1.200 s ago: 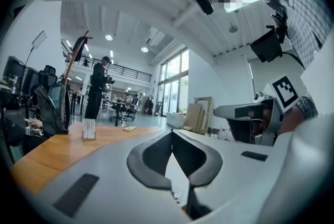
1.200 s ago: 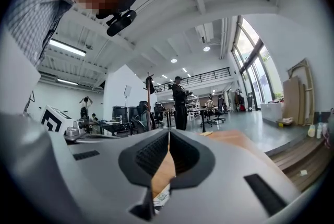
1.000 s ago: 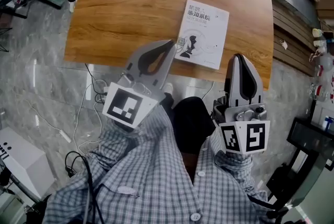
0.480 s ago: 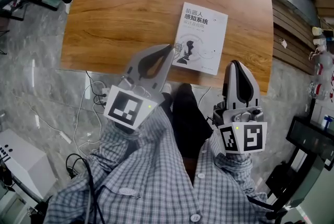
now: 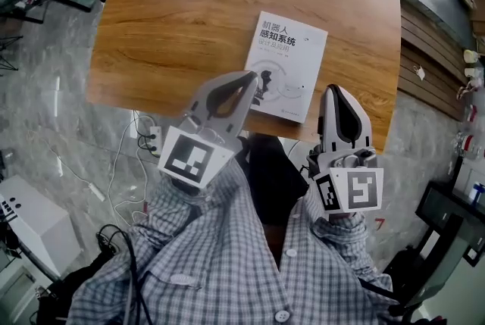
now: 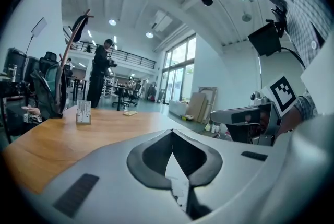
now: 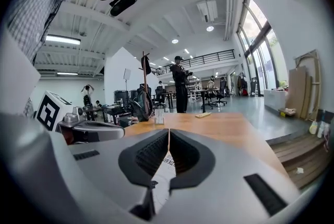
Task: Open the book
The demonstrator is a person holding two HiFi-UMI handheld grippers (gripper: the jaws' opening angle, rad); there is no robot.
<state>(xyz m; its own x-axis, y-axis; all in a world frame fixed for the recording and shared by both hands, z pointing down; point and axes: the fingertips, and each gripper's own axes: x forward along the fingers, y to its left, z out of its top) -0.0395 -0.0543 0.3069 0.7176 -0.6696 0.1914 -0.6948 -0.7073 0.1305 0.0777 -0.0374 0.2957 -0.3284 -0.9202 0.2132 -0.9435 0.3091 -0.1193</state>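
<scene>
My left gripper (image 5: 247,78) and right gripper (image 5: 336,90) have advanced toward the near edge of the book (image 5: 292,58), jaws closed, holding nothing. Cover lies flat; opening not begun.

Open-plan office: swivel chairs (image 7: 219,91), tall windows (image 7: 259,43), railed mezzanine (image 7: 206,57) above.

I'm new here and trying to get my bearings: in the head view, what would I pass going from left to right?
White box → left gripper → book → right gripper.
</scene>
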